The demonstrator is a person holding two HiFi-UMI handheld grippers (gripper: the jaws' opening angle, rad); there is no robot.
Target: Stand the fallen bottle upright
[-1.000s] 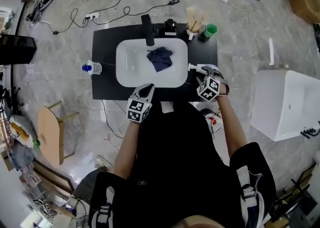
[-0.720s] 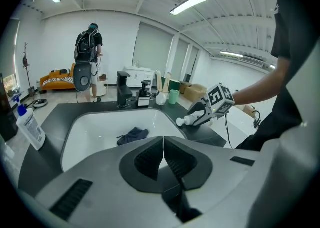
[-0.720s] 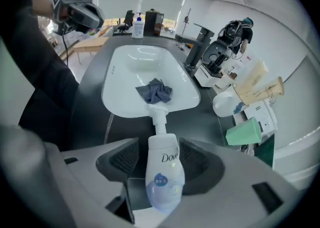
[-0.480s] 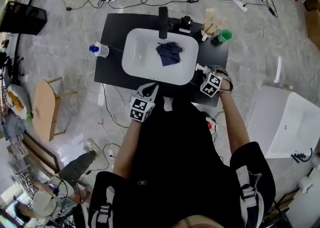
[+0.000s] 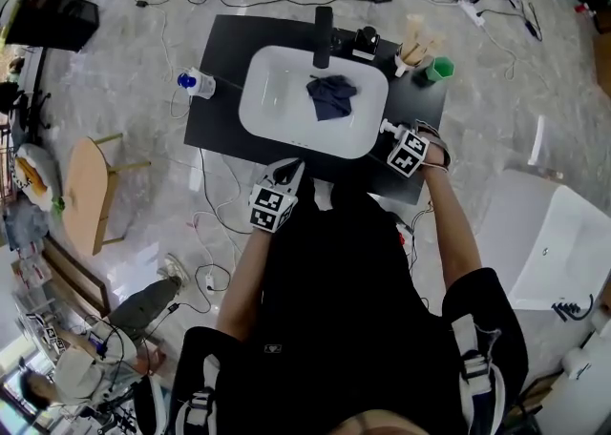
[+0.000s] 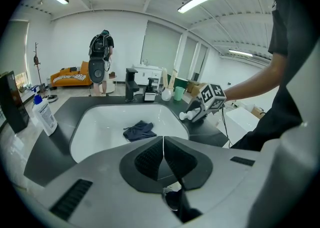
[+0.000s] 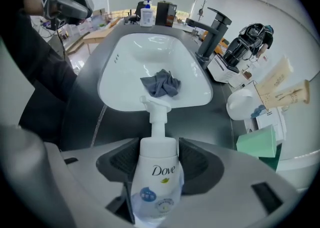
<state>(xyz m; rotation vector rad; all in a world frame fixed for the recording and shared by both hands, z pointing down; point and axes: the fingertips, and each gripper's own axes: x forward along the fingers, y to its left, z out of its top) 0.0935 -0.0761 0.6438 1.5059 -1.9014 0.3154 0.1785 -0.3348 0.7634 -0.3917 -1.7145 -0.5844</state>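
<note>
The fallen white pump bottle (image 7: 156, 172) lies on the black counter (image 5: 221, 61) right of the sink, its pump head (image 5: 387, 125) toward the basin. My right gripper (image 7: 157, 158) points steeply down over it; the jaws have just been closing a little, with the bottle's body between them. The pads (image 7: 122, 159) stand close beside its sides, and no press shows. In the head view the right gripper (image 5: 403, 140) hides most of the bottle. My left gripper (image 6: 163, 146) is shut and empty, hovering at the counter's near edge (image 5: 287, 170).
A white sink (image 5: 254, 104) holds a dark blue cloth (image 5: 331, 97), with a black tap (image 5: 323, 23) behind it. A green cup (image 5: 439, 69), tubes and a white jar (image 7: 242, 103) stand at the back right. An upright blue-capped bottle (image 5: 196, 82) stands at the counter's left end.
The right gripper has sunk onto the lying bottle and now straddles it. The left gripper has shifted slightly along the counter's near edge, still shut.
</note>
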